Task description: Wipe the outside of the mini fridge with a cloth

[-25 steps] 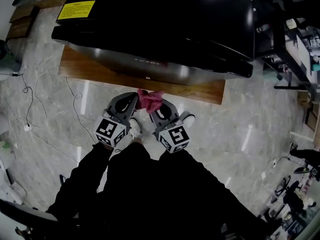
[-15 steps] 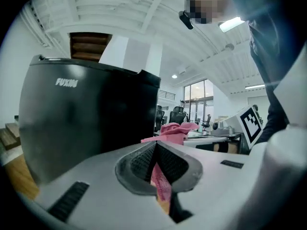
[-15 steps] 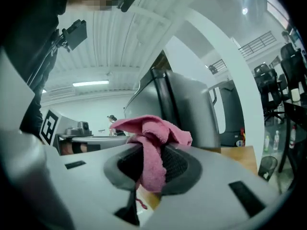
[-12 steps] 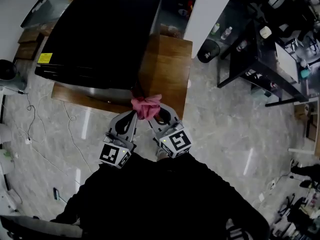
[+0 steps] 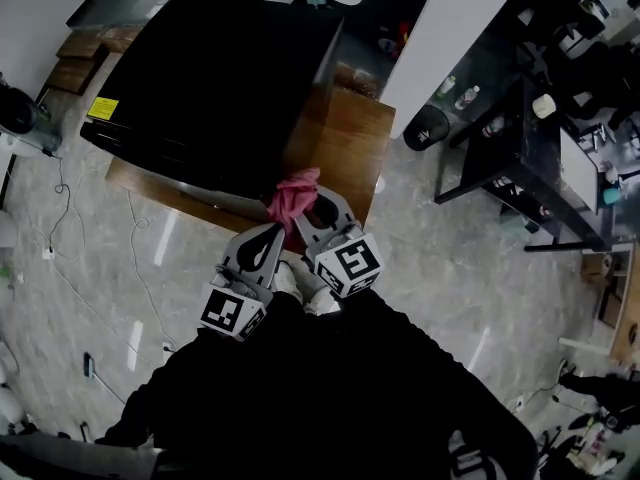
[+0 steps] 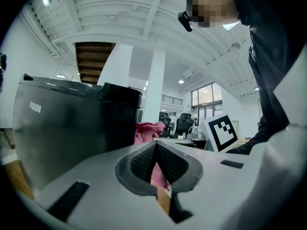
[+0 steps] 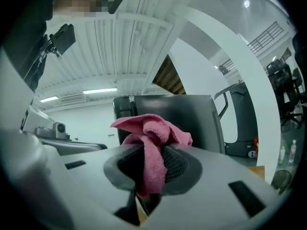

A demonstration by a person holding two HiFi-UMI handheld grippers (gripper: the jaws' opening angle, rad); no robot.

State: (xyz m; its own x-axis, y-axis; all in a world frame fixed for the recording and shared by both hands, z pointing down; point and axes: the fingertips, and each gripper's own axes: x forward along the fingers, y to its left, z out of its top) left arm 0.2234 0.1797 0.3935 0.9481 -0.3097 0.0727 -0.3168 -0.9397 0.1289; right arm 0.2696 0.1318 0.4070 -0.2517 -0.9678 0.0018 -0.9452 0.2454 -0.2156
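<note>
Approach: right gripper (image 7: pixel 152 169) clamped on pink cloth (image 7: pixel 152 128) near mini fridge (image 5: pixel 220 78) corner — left gripper (image 6: pixel 156 162) jaws together, empty. Next, likely: press the pink cloth onto the mini fridge.

The fridge (image 6: pixel 72 128) bore the brand "FUXIN" in pale letters high on one dark face. A yellow label (image 5: pixel 102 109) lay at its top corner, the print too small to read.

Cloth (image 5: pixel 293 194) (pink) moved to the fridge (image 5: pixel 215 78) corner.
</note>
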